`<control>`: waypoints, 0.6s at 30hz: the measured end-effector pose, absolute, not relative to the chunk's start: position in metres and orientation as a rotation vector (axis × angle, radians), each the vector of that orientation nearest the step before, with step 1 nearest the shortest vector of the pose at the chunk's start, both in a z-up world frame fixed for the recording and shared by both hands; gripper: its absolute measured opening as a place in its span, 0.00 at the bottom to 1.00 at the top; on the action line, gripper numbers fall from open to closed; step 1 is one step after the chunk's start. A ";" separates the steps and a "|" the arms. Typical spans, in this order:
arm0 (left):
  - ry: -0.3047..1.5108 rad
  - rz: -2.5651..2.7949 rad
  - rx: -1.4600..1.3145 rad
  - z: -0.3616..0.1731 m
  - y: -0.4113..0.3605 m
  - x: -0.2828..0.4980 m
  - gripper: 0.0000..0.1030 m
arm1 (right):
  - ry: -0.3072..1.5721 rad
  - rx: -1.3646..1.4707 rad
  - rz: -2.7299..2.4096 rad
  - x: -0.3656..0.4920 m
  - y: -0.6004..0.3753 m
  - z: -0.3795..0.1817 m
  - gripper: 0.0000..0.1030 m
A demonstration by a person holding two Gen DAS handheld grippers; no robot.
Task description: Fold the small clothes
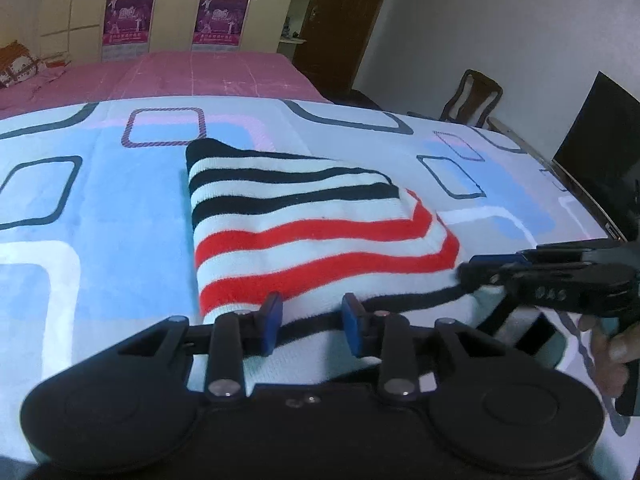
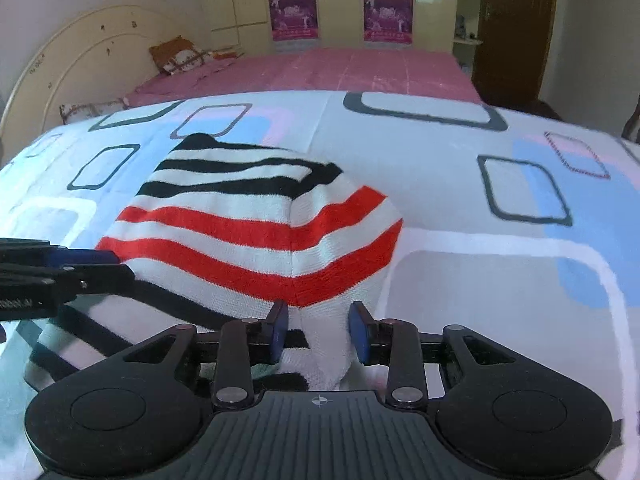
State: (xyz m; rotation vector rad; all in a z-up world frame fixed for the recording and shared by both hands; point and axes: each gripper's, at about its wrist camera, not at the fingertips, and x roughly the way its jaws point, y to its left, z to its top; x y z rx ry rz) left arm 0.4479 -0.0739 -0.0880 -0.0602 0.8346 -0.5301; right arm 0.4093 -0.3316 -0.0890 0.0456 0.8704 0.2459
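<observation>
A small knitted garment with white, black and red stripes [image 1: 304, 220] lies folded over on the patterned bedspread; it also shows in the right wrist view [image 2: 256, 220]. My left gripper [image 1: 310, 322] is open, its blue pads [image 1: 273, 320] spread over the garment's near edge, with cloth between them. My right gripper [image 2: 318, 330] is open too, its pads [image 2: 359, 332] either side of a white fold of the garment. The right gripper shows side-on in the left view [image 1: 520, 276], at the garment's right edge. The left gripper shows side-on in the right view [image 2: 60, 276].
The bedspread [image 2: 480, 240] has blue, grey and pink squares. A pink bed [image 1: 192, 72] with pillows [image 2: 184, 56] lies behind. A wardrobe with posters [image 2: 340, 4] and a door [image 2: 516, 28] stand at the back. A chair [image 1: 472, 96] and dark screen [image 1: 596, 152] stand right.
</observation>
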 end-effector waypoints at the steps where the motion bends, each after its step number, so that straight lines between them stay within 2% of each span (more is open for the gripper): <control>1: 0.827 -0.533 -0.058 -0.083 -0.072 0.443 0.27 | 0.861 0.058 0.262 0.404 -0.332 -0.082 0.04; 7: 0.845 -0.524 -0.066 -0.071 -0.064 0.409 0.27 | 0.826 0.023 0.364 0.364 -0.326 -0.060 0.03; 11: 0.886 -0.488 -0.014 -0.087 -0.069 0.399 0.28 | 0.908 -0.084 0.321 0.351 -0.318 -0.082 0.01; 18: 0.884 -0.478 -0.004 -0.096 -0.066 0.396 0.29 | 0.920 -0.051 0.300 0.341 -0.319 -0.098 0.00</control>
